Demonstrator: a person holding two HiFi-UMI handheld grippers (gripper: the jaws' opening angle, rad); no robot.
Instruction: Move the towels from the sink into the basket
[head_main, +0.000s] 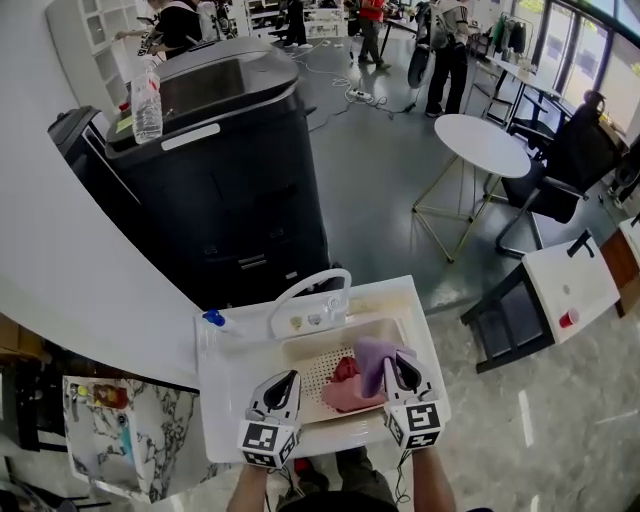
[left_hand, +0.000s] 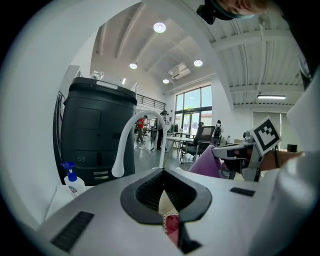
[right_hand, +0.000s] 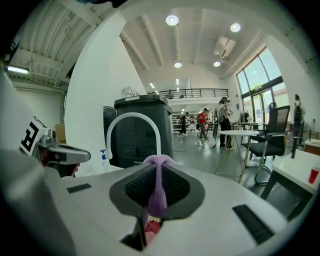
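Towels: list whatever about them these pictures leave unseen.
- Pile's count: head view, the purple towel and right gripper cover part of the red towel and pink towel; more may lie beneath.
- Purple towel's hanging end: right gripper view shows only the fold between the jaws; the gripper's body hides the rest.
- Left gripper view: the left gripper hides all but a sliver of red towel.

Sink unit (head_main: 225, 400) — soap bottle (head_main: 213, 320), faucet (head_main: 305, 290)

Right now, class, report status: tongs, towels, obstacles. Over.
Right tongs shut on purple towel. Left tongs shut, empty. Beneath lie pink towel and red towel. Faucet arches just beyond.
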